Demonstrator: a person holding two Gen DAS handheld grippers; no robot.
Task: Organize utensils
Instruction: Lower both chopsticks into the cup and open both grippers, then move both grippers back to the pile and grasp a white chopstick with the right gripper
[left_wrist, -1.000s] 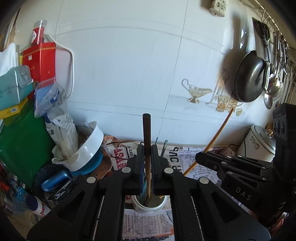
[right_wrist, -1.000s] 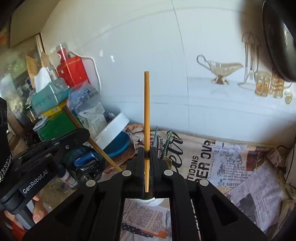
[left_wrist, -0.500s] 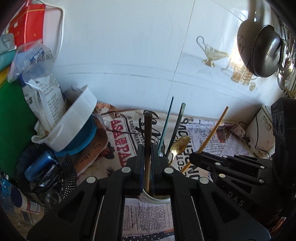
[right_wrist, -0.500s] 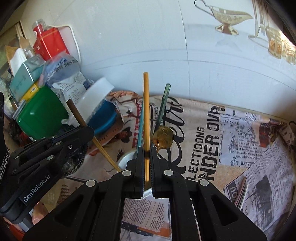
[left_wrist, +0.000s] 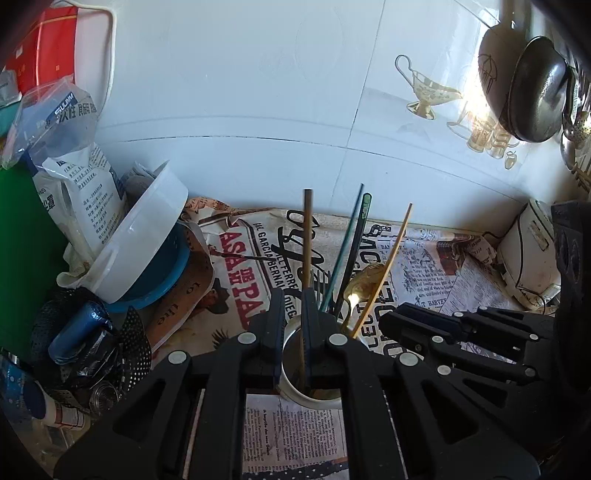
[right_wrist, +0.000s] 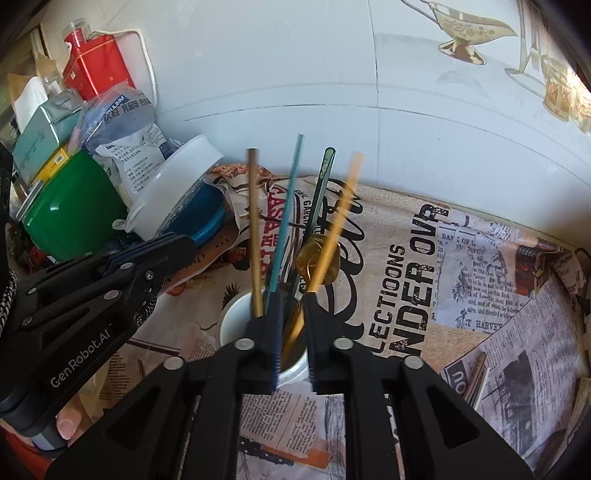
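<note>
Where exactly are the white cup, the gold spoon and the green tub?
white cup (right_wrist: 232, 317), right wrist view, left side of its rim.
gold spoon (right_wrist: 314, 256), right wrist view, its bowl.
green tub (right_wrist: 74, 210), right wrist view, its side wall.

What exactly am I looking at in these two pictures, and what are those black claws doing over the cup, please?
There is no robot here. A person holds a two-finger claw in each hand, and each claw carries a wide-angle camera looking along its fingers. One picture comes from the left claw, the other from the right claw. Both hang over a white cup on a newspaper-print cover. The left claw's jaws stand slightly apart around a brown chopstick standing in the cup. The right claw's jaws are opening, with an orange chopstick leaning loose between them. Nothing is gripped.
</note>
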